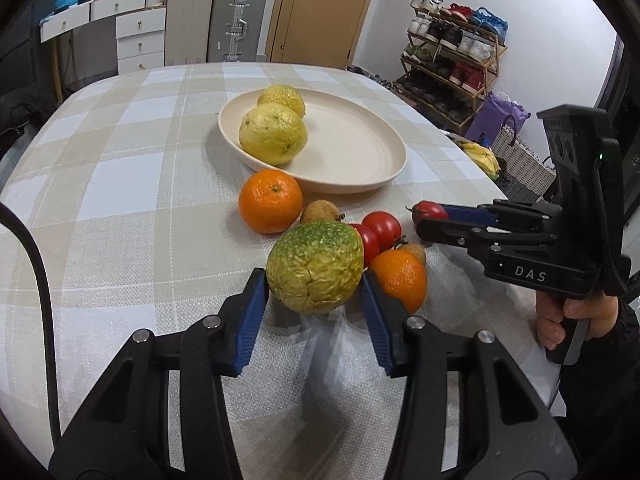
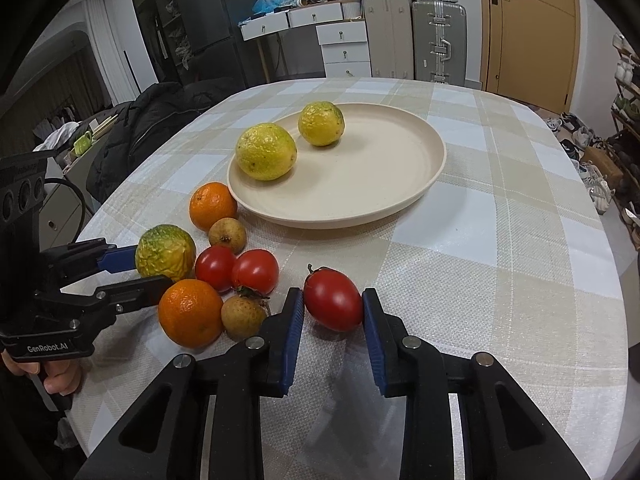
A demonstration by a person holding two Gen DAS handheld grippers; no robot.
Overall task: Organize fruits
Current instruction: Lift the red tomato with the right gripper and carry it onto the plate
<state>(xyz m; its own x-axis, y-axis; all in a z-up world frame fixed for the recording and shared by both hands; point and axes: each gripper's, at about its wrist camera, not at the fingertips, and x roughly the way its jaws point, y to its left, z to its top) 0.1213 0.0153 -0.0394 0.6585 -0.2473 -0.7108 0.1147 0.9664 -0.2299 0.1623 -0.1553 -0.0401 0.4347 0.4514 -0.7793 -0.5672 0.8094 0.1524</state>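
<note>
Two yellow citrus point(image 2: 266, 151) lie on the cream plate point(image 2: 400, 196) mid-table point(image 2: 500, 240), on a checked cloth; suitcases and a door fill the upper frame. Lower centre, the left gripper point(image 1: 315, 292) tilts down, its jaws clamped on the green-yellow citrus point(image 1: 316, 266). The right gripper point(image 2: 333, 310) likewise pinches a red tomato point(image 2: 333, 303). Bare cloth lies open at right, up to the table's edge.
</note>
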